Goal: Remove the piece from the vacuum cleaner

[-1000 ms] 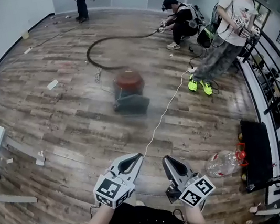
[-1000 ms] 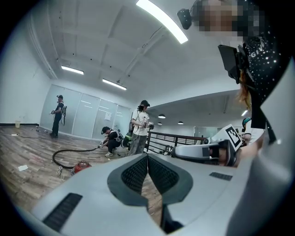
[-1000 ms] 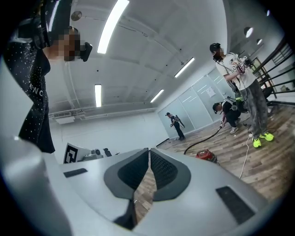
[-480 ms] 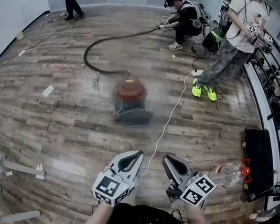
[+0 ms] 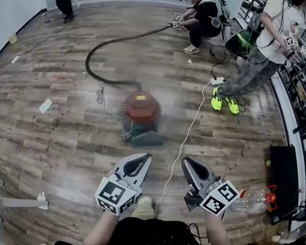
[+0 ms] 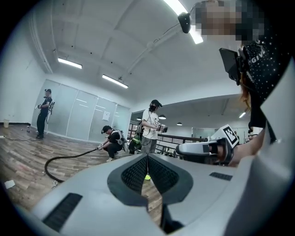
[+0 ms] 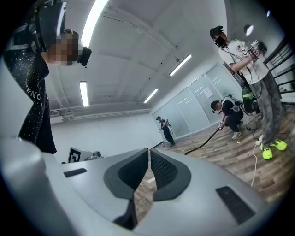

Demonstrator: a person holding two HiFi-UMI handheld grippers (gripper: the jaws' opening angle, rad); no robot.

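Head view: the red-domed canister vacuum cleaner (image 5: 141,110) w/ grey base is sitting on the wood-plank floor (image 5: 58,146), ahead of both grippers, its black hose (image 5: 99,75) curving off toward a crouching person (image 5: 200,17). The left gripper (image 5: 147,158) & right gripper (image 5: 187,162) are pointing at it, well apart from it; jaws of each are pressing together, nothing btwn them. A clear plastic bottle (image 5: 252,200) is lying on its side near the right gripper; contents not discernible.
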